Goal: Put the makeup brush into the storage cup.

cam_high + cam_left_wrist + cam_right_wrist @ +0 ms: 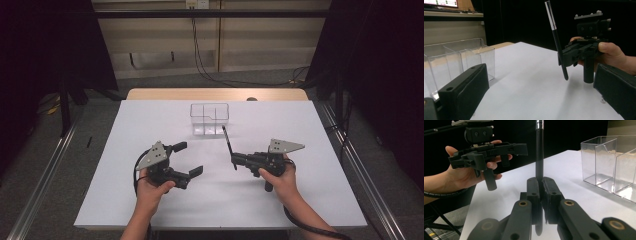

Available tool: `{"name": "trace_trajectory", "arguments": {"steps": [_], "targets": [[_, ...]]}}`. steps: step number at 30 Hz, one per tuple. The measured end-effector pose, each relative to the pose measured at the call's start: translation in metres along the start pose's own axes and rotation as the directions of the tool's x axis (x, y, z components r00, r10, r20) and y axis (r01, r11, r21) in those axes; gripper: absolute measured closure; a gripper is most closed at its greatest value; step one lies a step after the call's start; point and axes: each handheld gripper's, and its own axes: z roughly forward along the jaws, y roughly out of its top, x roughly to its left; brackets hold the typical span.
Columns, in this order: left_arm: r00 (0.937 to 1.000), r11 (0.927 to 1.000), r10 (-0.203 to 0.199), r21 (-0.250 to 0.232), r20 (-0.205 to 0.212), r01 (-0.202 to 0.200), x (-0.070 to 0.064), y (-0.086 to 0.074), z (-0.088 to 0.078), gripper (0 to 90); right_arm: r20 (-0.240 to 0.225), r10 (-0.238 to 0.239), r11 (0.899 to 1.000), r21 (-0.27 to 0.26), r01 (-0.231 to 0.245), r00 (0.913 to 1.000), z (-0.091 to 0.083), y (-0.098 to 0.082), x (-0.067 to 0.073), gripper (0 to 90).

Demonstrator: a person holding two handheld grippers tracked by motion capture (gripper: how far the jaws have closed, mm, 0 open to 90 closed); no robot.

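Note:
A thin black pen (227, 142) with a silver band stands nearly upright above the white table (150, 200), and my right gripper (235, 160) is shut on its lower part. In the right gripper view the jaws (541, 185) clamp the pen (539, 152) between them. My left gripper (188, 159) stands open with nothing between its jaws, left of the pen and pointing toward it. Its own view shows both wide-spread jaws (539, 87), with the pen (557, 42) in the right gripper (564, 58) beyond. A clear divided plastic box (210, 119) stands just behind the pen.
The clear box (456, 60) has several compartments with nothing in them and sits at the table's back middle. A wooden strip (215, 94) runs along the far edge. Metal rails (47, 170) flank the table on the floor. Cables hang at the back wall (200, 60).

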Motion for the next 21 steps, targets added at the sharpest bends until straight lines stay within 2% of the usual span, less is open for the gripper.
{"name": "trace_trajectory", "arguments": {"steps": [12, 21], "targets": [[0.9992, 0.9996, -0.027, -0.003, 0.030, 0.027, -0.005, 0.003, 0.025, 0.0, 0.005, -0.006, 1.000, -0.009, 0.006, 1.0000, -0.002, 0.001, 0.002, 84.8], [0.9984, 0.9993, -0.034, -0.012, 0.045, 0.035, -0.008, 0.005, 0.035, 0.0, -0.003, -0.009, 1.000, -0.011, 0.009, 1.0000, 0.002, 0.002, 0.002, 84.8]]}}
